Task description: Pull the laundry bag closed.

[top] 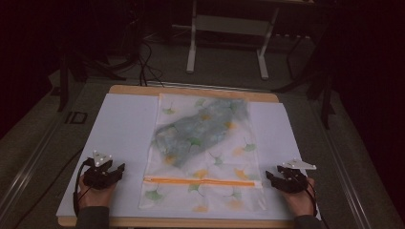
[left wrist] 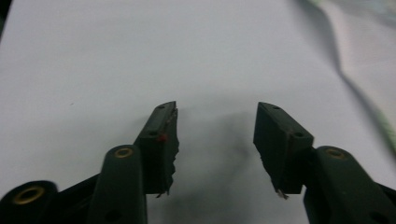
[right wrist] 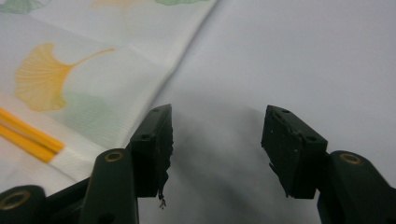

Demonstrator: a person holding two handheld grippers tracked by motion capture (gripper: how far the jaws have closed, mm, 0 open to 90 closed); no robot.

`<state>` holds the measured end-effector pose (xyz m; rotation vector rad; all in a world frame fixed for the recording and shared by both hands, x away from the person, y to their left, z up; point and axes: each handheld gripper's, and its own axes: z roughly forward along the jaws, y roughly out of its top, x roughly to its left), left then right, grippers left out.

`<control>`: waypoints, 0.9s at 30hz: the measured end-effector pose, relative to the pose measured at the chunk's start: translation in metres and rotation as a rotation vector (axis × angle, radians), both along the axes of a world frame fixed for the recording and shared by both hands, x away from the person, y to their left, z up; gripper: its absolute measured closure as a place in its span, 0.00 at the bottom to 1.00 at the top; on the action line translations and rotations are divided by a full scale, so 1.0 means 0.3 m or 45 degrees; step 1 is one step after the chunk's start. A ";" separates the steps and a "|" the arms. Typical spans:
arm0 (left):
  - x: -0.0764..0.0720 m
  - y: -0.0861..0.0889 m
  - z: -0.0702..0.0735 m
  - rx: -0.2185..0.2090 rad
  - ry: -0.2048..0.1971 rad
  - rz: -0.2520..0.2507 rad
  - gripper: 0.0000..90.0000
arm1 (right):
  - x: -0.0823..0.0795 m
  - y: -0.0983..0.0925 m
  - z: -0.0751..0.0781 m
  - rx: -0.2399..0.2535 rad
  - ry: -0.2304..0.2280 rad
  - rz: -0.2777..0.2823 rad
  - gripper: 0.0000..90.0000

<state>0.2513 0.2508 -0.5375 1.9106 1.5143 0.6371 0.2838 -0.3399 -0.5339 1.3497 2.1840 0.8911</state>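
Leaf-print zip pouch [top: 203, 157] lay flat mid-desk on white sheet [top: 119, 138], orange zipper [top: 200, 182] near front edge. Left gripper [top: 112, 174] rested beside pouch, jaws wide, empty. Right gripper [top: 277, 177] likewise, just beside pouch edge.

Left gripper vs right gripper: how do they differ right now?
The left gripper sits clear of the mesh bag, above bare white sheet; the right gripper sits right at the bag's edge, near the end of the orange zipper. The left has its grey plate tilted up; the right's lies flatter. Both have open, empty jaws.
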 end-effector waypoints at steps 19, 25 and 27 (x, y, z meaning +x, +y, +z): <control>-0.015 -0.009 0.019 -0.093 0.025 -0.161 0.56 | -0.024 0.032 0.027 -0.042 -0.020 0.127 0.55; -0.029 0.003 0.025 -0.108 0.014 -0.157 0.58 | -0.032 0.051 0.044 -0.048 -0.033 0.165 0.58; -0.029 0.001 0.025 -0.107 0.015 -0.164 0.58 | -0.033 0.060 0.046 -0.053 -0.035 0.171 0.58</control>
